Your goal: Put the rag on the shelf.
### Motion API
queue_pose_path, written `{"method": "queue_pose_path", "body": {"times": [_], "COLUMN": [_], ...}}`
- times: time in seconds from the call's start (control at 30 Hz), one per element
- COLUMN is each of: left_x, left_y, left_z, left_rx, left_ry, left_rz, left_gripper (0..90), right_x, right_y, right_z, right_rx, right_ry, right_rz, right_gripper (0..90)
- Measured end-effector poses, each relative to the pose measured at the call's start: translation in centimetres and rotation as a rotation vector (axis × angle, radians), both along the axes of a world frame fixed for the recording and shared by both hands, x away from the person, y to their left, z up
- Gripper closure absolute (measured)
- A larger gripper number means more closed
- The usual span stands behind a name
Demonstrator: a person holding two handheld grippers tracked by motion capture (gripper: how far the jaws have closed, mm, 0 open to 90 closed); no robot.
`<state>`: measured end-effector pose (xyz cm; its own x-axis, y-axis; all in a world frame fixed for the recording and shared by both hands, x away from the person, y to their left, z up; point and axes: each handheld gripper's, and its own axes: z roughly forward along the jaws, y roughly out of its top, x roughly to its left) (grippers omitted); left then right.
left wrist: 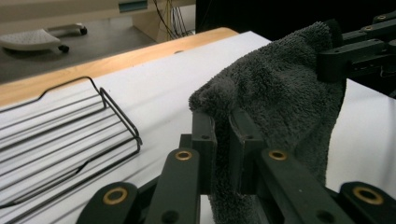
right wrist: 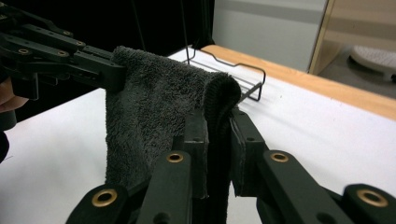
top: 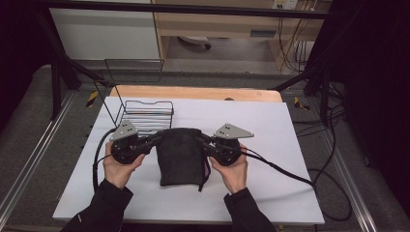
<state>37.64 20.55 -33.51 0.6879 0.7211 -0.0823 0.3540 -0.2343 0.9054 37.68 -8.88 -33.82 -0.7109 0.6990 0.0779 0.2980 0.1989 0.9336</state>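
Dark grey terry cloth, a small folded towel [top: 181,155], hangs between our two hand-held grippers above the white sheet [top: 270,125] that covers the table. We hold it by its two upper corners, so its top edge stretches across from one gripper to the other while the rest drops straight down, with a thin black loop dangling at its lower right corner.

Our left gripper [top: 153,140] pinches the towel's left upper corner; in the left gripper view its black jaws are pressed together on a bunched fold of the fabric [left wrist: 261,93], which rises just above the jaw tips and falls away below them. Our right gripper [top: 203,141] pinches the opposite corner; in the right gripper view the towel's ribbed edge [right wrist: 219,100] curls over the jaw tips, clamped tight between them. Each gripper view also shows the other gripper farther off, closed on the far corner.

Just behind the towel and our left gripper, a black wire rack [top: 145,115] sits on the white sheet, near but apart from the cloth. Beyond the sheet's far edge a strip of light wooden tabletop [top: 193,93] shows.
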Motion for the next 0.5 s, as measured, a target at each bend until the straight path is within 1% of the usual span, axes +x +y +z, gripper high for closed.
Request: {"method": "queue_pose_path", "body": {"times": [0.03, 0.3, 0.33, 0.5], "left_x": [-0.1, -0.5, -0.6, -0.9], "left_y": [0.1, 0.9, 0.9, 1.5], "left_z": [0.2, 1.4, 1.6, 2.3], "left_rx": [-0.001, -0.027, -0.028, -0.05], "left_ry": [-0.006, -0.05, -0.058, -0.088], "left_rz": [0.0, 0.013, 0.017, 0.031], "left_gripper": [82.0, 82.0, 82.0, 82.0], "right_x": [0.0, -0.2, -0.2, -0.2], "right_y": [0.0, 0.5, 0.6, 1.0], "right_z": [0.0, 1.3, 1.6, 2.2], "right_rx": [0.0, 0.01, 0.018, 0.033], "right_ry": [0.0, -0.047, -0.057, -0.077], "right_rz": [0.0, 0.006, 0.007, 0.014], "right_gripper": [79.5, 79.5, 79.5, 79.5]}}
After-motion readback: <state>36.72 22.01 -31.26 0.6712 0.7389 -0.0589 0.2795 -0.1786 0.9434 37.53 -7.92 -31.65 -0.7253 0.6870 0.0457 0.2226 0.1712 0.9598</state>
